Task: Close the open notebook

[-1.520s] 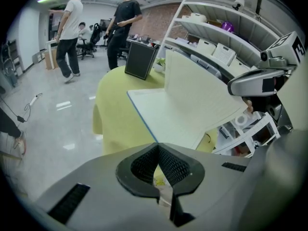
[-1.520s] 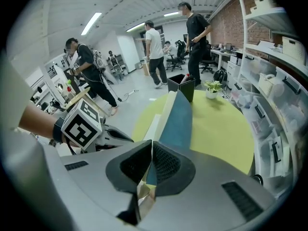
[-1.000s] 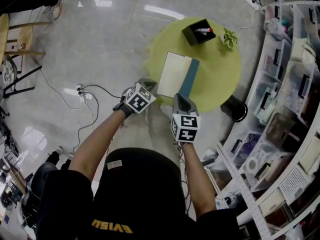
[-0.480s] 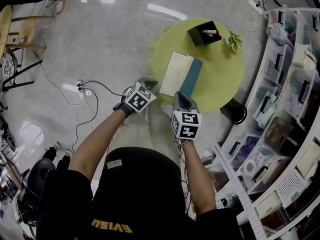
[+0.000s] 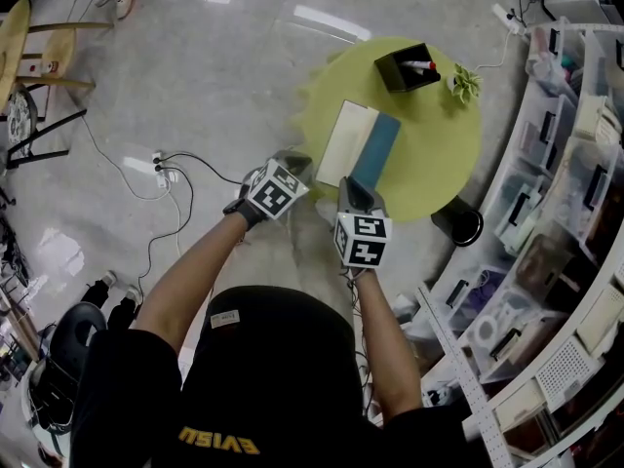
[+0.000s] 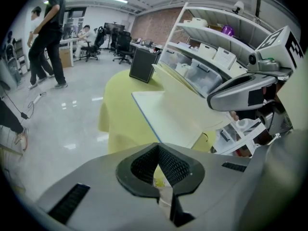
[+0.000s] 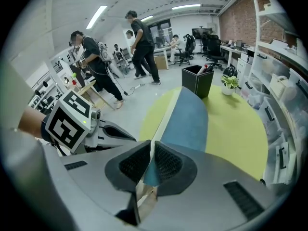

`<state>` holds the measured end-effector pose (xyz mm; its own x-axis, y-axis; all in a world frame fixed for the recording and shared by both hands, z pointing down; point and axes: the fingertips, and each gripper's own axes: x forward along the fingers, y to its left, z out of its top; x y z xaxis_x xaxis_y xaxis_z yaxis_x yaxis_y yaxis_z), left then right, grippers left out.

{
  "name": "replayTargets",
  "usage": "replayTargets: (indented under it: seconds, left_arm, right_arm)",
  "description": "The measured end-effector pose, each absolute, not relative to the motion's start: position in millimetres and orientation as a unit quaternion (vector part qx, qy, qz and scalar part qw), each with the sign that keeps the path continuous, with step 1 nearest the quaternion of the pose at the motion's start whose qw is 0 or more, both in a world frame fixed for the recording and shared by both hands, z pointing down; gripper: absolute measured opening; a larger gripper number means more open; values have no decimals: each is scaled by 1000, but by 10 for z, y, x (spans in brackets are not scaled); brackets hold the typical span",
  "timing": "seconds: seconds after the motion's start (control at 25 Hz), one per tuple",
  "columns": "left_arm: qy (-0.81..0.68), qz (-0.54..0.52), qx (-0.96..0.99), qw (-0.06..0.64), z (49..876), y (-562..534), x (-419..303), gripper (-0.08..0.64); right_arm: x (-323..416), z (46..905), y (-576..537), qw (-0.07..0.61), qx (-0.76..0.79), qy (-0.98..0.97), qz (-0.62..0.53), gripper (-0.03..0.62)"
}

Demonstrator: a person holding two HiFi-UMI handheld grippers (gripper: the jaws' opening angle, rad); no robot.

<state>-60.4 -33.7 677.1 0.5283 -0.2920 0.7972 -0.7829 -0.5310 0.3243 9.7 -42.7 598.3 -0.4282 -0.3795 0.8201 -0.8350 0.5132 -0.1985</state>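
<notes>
The open notebook lies on the round yellow-green table (image 5: 434,135), its cream page (image 5: 345,142) flat and its blue cover (image 5: 376,150) on the right. My right gripper (image 5: 353,185) is shut on the near edge of the blue cover (image 7: 186,121), which runs up between its pads (image 7: 163,163) and stands raised off the table. My left gripper (image 5: 292,161) hovers at the table's near left edge, shut with nothing in it. In the left gripper view the cream page (image 6: 166,114) slopes ahead of the left gripper (image 6: 157,148).
A black pen holder (image 5: 408,66) and a small plant (image 5: 464,84) stand at the table's far side. A black round bin (image 5: 456,222) sits on the floor to the right, beside shelving with boxes (image 5: 570,164). A power strip with cables (image 5: 161,169) lies left. People stand in the background.
</notes>
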Motion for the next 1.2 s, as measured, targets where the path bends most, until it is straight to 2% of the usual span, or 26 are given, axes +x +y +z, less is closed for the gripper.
replayTargets:
  seconds: [0.68,1.2]
  left_arm:
    - [-346,349,797,352,6764,-367,-623,6]
    - [-360,347,789,357,6763,-333,-674,6]
  right_arm:
    - [-56,6047,-364,405,365,-800,250,40]
    - [-115,6122,-337,411,345,-806,250,38]
